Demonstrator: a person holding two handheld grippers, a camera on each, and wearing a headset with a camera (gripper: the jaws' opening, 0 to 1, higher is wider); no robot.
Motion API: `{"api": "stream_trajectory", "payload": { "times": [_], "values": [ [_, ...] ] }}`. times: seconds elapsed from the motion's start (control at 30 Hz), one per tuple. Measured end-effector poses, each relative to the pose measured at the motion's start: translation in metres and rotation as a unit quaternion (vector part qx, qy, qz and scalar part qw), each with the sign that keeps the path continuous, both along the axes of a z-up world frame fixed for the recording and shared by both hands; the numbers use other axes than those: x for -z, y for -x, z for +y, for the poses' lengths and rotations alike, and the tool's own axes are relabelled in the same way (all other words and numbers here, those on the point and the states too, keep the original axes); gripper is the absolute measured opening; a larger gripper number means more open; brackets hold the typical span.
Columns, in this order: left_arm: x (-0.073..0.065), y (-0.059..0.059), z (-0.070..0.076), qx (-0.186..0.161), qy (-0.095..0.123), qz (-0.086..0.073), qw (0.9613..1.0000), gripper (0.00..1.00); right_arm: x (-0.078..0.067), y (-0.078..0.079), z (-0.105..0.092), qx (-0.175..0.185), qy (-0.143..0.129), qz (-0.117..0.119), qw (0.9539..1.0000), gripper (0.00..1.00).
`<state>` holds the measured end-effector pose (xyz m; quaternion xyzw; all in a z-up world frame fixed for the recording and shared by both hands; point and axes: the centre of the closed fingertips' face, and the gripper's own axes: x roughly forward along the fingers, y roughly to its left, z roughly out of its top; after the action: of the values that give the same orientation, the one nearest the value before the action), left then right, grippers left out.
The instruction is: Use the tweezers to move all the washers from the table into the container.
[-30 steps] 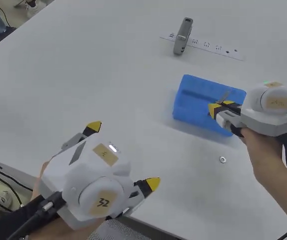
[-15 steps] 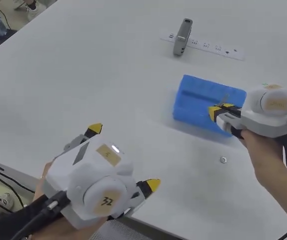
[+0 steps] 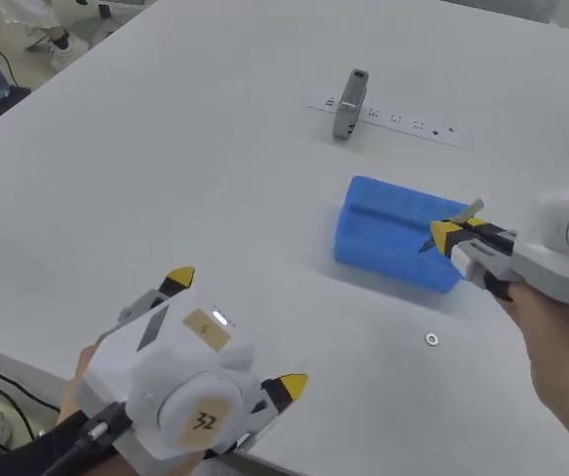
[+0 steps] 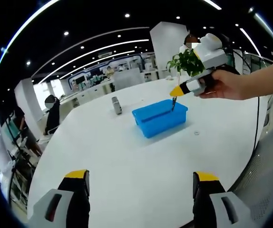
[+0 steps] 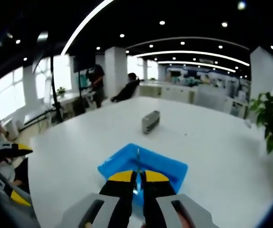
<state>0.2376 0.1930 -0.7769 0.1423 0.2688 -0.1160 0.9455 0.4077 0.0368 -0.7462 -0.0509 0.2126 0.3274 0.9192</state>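
The blue container [image 3: 389,233] sits on the white table, also in the left gripper view [image 4: 160,116] and the right gripper view [image 5: 151,164]. My right gripper [image 3: 451,235] is shut on the tweezers [image 3: 470,209], whose thin tip [image 5: 138,156] points down over the container's right part. Whether the tip holds a washer is too small to tell. One washer [image 3: 431,339] lies on the table in front of the container, also in the left gripper view [image 4: 196,132]. My left gripper [image 3: 236,329] hovers open and holds nothing near the table's front edge.
A white power strip [image 3: 394,119] lies at the back with a grey block [image 3: 347,102] standing at its left end. The table's front edge [image 3: 27,342] runs just behind my left gripper. People and desks are far off in the room.
The head camera has shifted. My right gripper has drawn back a little toward the container's right edge with the tweezers. The left gripper has hardly moved.
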Motion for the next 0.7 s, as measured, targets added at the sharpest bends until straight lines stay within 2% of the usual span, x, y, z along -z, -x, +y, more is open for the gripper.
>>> {"api": "stream_trajectory", "payload": {
  "times": [0.07,0.2,0.4,0.7],
  "values": [
    [0.0,0.0,0.0,0.001,-0.001,0.0,1.0,0.92,-0.003,0.008,-0.007,0.008,-0.006,0.003,0.9999,0.03],
    [0.0,0.0,-0.001,0.003,-0.003,0.0,1.0,0.92,0.004,0.018,-0.019,0.019,-0.005,0.008,0.9998,0.03],
    [0.0,0.0,-0.001,0.003,-0.004,-0.001,1.0,0.91,0.023,0.036,-0.029,0.026,0.008,0.028,0.9992,0.03],
    [0.001,0.0,0.0,0.001,-0.007,0.0,1.0,0.91,0.051,0.052,-0.036,0.025,0.024,0.054,0.998,0.03]
  ]
}}
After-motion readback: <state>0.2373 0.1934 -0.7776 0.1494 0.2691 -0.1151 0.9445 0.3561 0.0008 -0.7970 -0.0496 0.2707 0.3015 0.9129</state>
